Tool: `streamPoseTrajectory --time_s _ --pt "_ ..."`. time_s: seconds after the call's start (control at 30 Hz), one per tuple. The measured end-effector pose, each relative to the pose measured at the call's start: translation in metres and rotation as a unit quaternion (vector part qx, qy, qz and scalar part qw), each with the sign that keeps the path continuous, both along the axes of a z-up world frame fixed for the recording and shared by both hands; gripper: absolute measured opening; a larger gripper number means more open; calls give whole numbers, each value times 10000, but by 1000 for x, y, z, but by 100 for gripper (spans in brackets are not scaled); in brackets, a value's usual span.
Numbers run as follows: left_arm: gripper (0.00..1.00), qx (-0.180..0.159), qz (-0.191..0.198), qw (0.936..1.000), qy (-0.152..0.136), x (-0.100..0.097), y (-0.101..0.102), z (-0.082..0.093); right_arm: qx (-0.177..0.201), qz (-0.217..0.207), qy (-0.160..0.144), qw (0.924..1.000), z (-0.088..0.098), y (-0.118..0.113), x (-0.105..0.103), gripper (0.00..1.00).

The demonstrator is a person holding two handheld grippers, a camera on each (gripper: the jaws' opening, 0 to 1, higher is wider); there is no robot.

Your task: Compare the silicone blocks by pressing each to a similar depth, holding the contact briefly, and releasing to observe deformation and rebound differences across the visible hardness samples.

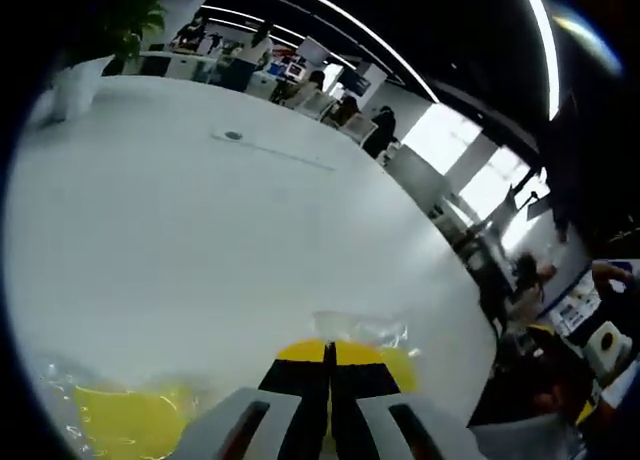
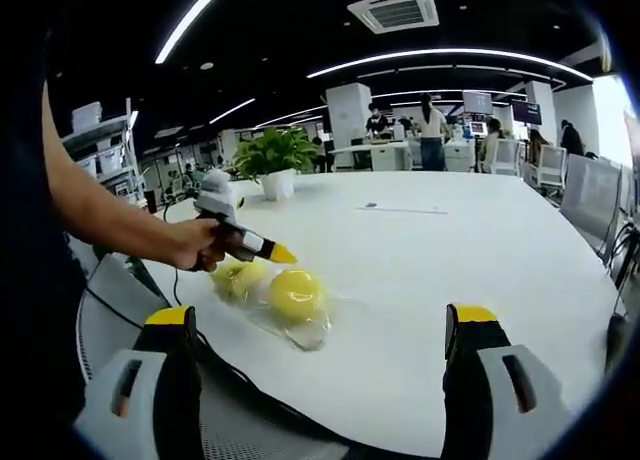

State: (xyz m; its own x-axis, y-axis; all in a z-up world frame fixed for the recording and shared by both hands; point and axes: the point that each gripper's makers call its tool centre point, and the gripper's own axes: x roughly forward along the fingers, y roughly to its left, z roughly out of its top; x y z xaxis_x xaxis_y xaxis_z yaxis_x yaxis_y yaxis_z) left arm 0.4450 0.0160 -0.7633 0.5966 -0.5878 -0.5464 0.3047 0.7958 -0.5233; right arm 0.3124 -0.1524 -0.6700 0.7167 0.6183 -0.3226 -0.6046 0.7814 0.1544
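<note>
Silicone samples sit near the left edge of the big white oval table (image 2: 480, 270): a round yellow silicone block (image 2: 294, 293) in a clear plastic bag (image 2: 312, 330), and just beside it, closer to the person, a paler yellow-green silicone block (image 2: 240, 277), also bagged. A potted green plant (image 2: 272, 158) stands well apart, farther up the table.

From the right gripper view, the left gripper (image 2: 272, 251) is gripped in the person's hand (image 2: 200, 248), its yellow-tipped jaws clenched together into one blunt point hovering just above the two blocks, not clearly touching either. The left gripper view agrees: the left gripper's (image 1: 328, 365) black jaws meet with no gap, and the round yellow block (image 1: 390, 362) lies right under the tips, with the paler one (image 1: 130, 420) off to the lower left.

The right gripper (image 2: 325, 330) hangs back over the table edge, jaws spread wide and grasping nothing.

To do this press well, I'd say the closed tip should come straight down on the crown of the round block, not its flank, since a ball in slick plastic looks ready to squirt sideways. Slow descent, a steady hold, then a clean vertical lift would let the rebound show.
</note>
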Motion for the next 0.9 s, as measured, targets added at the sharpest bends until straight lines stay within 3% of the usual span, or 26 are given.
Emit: streamPoseTrajectory --time_s 0.37,0.47,0.9 --pt "0 325 36 9993 192 -2 3 -20 57 -37 19 10000 0 0 1 97" --pt "0 215 -10 9994 288 -3 0 -21 66 -34 29 10000 -1 0 0 97" --pt "0 345 75 9987 369 -5 3 -27 28 -35 30 10000 3 -5 3 97"
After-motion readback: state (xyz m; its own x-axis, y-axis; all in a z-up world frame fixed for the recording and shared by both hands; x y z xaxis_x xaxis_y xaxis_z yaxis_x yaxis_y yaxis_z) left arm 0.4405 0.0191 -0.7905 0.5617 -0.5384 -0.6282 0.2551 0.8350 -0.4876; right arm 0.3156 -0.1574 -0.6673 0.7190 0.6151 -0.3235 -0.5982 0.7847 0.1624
